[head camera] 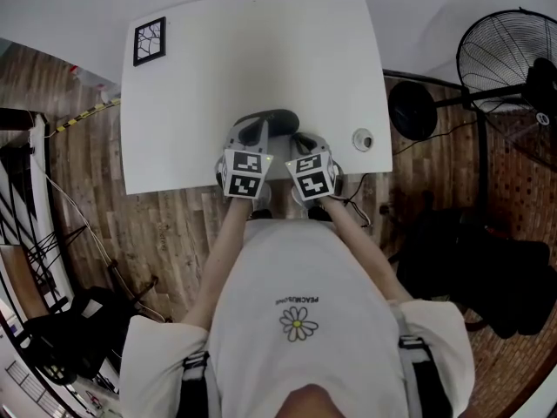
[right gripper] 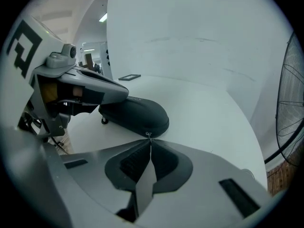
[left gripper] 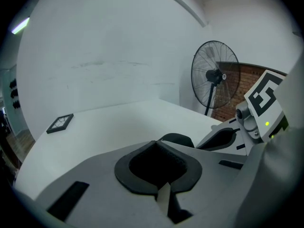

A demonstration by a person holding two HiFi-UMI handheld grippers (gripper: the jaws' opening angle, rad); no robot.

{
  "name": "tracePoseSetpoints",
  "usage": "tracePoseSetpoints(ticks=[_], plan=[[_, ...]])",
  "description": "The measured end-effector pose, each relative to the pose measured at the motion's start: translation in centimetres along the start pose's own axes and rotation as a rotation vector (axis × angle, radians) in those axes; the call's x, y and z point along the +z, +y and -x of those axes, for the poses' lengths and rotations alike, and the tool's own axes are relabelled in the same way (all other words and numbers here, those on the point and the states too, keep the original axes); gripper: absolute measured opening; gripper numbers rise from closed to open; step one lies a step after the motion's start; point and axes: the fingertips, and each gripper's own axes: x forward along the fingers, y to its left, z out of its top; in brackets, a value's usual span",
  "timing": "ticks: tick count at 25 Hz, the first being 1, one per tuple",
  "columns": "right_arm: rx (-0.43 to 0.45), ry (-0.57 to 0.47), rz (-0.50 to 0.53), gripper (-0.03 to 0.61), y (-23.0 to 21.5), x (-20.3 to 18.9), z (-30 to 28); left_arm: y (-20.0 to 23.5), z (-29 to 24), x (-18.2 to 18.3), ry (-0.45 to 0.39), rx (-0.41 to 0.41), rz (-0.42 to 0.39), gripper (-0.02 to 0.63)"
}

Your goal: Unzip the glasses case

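A dark oval glasses case (head camera: 277,122) (right gripper: 137,115) lies near the front edge of the white table (head camera: 218,68). My right gripper (head camera: 305,143) (right gripper: 149,140) is shut at the case's near right end, and the small metal zipper pull (right gripper: 148,135) sticks out just past its tips. My left gripper (head camera: 255,134) (left gripper: 154,142) is shut too, its tips over the case's left end. Whether it pinches any part of the case is hidden. Only a dark hump of the case (left gripper: 176,139) shows beyond the left jaws.
A black-framed card (head camera: 149,41) (left gripper: 60,123) lies at the table's far left corner. A small round white object (head camera: 362,139) sits near the right edge. A standing fan (head camera: 509,55) (left gripper: 214,77) is on the wooden floor to the right.
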Motion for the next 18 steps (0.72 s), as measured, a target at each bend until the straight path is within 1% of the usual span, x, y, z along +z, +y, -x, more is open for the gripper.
tracePoseSetpoints(ticks=[4, 10, 14, 18], plan=[[0.025, 0.014, 0.007, 0.008, 0.2, -0.6, 0.2, -0.3, 0.2, -0.4, 0.01, -0.009, -0.001, 0.015], [0.015, 0.048, 0.004, 0.008, -0.4, -1.3, 0.5, -1.0, 0.4, -0.7, 0.001, 0.009, -0.093, 0.015], [-0.004, 0.066, 0.083, 0.006, -0.4, -1.5, 0.5, -1.2, 0.5, -1.1, 0.028, -0.008, -0.069, 0.014], [-0.007, 0.068, 0.158, 0.006, -0.5, -1.1, 1.0, -1.1, 0.2, -0.9, 0.046, 0.003, -0.106, 0.014]])
